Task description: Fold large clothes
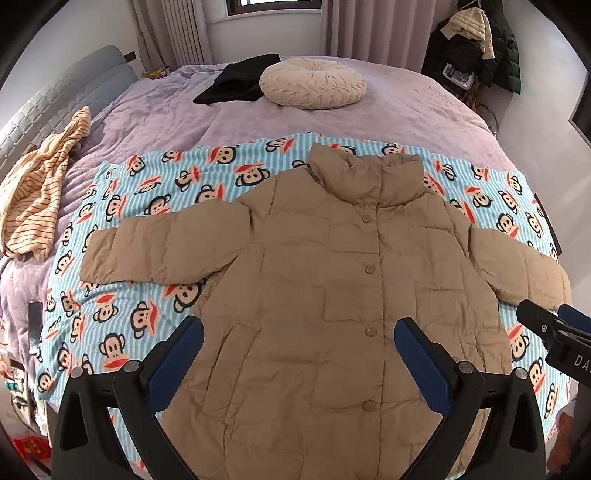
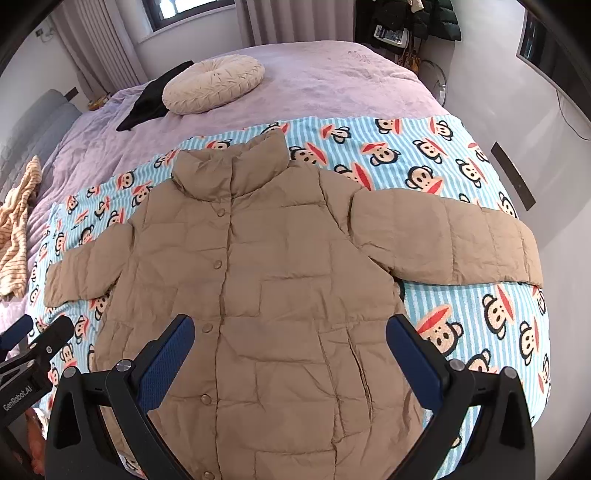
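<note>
We read "GenRobot.AI" in white on the black body of the left gripper point(image 2: 37, 336) at the lower left edge of the right wrist view, and the letters "DA" on the right gripper point(image 1: 554, 325) at the right edge of the left wrist view; the rest of that word was cut off.

A tan puffer jacket point(image 1: 332, 277) lay flat, front up, in the middle of both frames, on a fleecy blanket point(image 1: 147, 192) with pale blue stripes and a printed pattern of cartoon monkey faces with red mouths. The jacket was quilted in rectangular panels, slightly crinkled, with a tall stand-up collar toward the top of the frame and a row of round snap buttons point(image 1: 369, 269) closed down its front. Both sleeves were spread sideways, one reaching the left part and the other the right edge of the frame.

In each view we saw our own gripper from behind: black arms with blue textured pads point(image 1: 177, 365), jaws wide apart, nothing between them, hanging above the jacket's lower half.

The blanket covered the near part of a bed with a soft lilac cover point(image 1: 388, 110). Higher in the frame sat a round cream cushion point(image 1: 312, 83) with pleats gathered to its centre, and beside it a black garment point(image 1: 236, 81). A cream cloth with thin orange stripes point(image 1: 37, 192) lay crumpled at the left edge. Grey curtains point(image 1: 170, 33) hung at the top.
</note>
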A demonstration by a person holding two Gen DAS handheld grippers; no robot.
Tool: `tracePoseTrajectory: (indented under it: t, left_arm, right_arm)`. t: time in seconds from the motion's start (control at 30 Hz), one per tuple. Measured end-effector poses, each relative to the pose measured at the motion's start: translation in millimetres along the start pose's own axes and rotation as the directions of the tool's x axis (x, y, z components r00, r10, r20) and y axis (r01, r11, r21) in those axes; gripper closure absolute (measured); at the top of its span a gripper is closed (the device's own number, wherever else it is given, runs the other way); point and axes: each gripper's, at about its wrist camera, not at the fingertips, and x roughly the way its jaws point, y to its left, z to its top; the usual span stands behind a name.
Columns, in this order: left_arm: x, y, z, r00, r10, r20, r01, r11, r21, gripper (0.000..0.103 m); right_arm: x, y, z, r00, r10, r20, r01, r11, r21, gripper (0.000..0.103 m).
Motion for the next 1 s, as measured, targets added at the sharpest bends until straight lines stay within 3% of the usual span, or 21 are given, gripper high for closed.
tracePoseTrajectory:
  t: [1.0]
  left_arm:
    - [-5.0,-8.0,-0.3,1.0,0.011,0.005,-0.011,1.0,0.01,0.0]
  right_arm:
    - [-0.9,-5.2,-7.5,1.0,0.006,-0.003,-0.006,1.0,0.009,0.0]
